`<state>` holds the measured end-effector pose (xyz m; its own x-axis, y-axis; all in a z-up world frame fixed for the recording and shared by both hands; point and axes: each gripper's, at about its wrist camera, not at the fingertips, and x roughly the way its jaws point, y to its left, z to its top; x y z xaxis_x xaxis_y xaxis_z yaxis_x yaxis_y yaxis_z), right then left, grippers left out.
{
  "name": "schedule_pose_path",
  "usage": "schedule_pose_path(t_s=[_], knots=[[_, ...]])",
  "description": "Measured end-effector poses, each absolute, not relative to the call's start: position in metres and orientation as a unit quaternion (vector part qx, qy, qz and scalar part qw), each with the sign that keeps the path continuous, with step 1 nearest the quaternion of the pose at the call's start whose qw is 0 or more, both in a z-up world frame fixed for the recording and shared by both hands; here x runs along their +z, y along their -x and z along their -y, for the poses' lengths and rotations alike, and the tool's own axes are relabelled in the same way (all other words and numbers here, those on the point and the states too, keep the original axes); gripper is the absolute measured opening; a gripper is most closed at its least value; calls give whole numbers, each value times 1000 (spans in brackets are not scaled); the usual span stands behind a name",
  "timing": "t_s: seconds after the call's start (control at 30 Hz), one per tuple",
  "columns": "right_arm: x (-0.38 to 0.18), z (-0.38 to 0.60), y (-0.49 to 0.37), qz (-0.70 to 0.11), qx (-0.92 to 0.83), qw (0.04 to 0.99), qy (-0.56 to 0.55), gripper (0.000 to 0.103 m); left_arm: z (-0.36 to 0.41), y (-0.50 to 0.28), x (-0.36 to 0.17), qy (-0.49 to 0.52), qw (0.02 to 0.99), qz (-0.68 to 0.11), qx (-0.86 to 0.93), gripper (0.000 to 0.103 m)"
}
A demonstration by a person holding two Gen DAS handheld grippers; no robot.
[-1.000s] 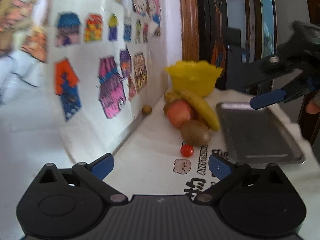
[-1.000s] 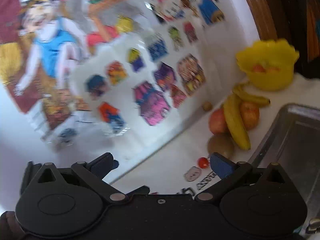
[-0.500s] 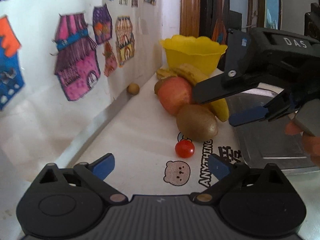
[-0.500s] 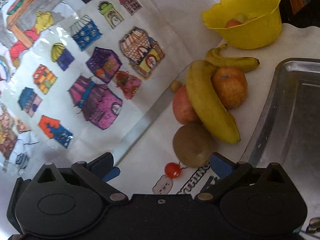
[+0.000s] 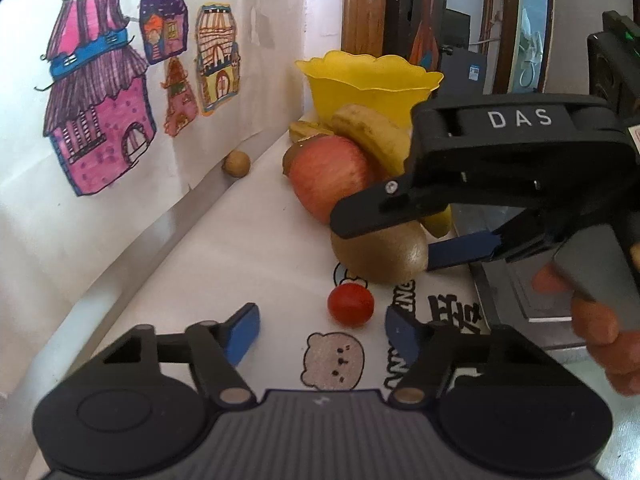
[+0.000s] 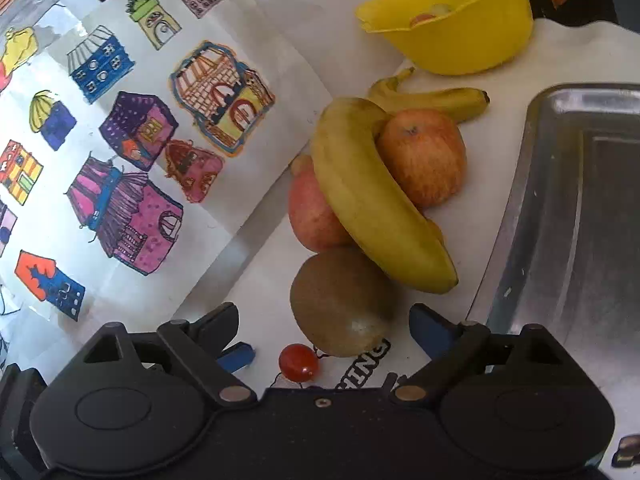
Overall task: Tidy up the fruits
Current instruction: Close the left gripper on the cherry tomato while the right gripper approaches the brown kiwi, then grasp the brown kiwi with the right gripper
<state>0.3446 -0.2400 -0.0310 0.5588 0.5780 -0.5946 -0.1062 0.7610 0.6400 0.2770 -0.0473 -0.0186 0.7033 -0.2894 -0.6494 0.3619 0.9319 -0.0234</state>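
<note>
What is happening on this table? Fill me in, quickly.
A person is sorting fruit with two handheld grippers. The right gripper, jaws open, is closing in around the kiwi; nothing is gripped yet. The left gripper, also open, hovers low by the cherry tomato. Two apples and two bananas lie piled beside the metal tray, with a yellow bowl behind them.

Bare tabletop (image 5: 248, 248) lay open between the wall drawings (image 5: 100, 120) and the fruit. The kiwi (image 6: 342, 300) had a banana (image 6: 372, 204) and metal tray (image 6: 568, 216) crowding its far and right sides.
</note>
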Motion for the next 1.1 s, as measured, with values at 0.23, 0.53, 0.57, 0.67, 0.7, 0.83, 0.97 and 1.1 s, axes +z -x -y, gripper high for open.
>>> schedule_pose_path(t_s=[0.23,0.53,0.57,0.67,0.7,0.83,0.97,1.1], knots=[[-29,232,-346,-416,200,844,-274,91,50,-283,-17,-45,923,-340,-176,51],[-25,225,-342,-405,180,857,-264,84,55,-286,-17,-41,920,-339,-193,28],[-25,225,-342,-404,179,857,-265,84,56,-286,-17,-41,920,-339,-193,28],[-26,226,-341,-396,175,858,-277,84,55,-287,-16,-39,921,-345,-177,28],[-27,226,-340,-393,173,858,-281,84,55,-286,-16,-40,921,-347,-171,28],[-27,224,-337,-385,168,864,-277,84,51,-283,-14,-35,922,-354,-153,28],[-28,220,-331,-376,169,874,-257,84,42,-276,-12,-28,922,-361,-137,28],[-26,213,-325,-369,173,886,-222,84,31,-268,-11,-19,922,-365,-125,28]])
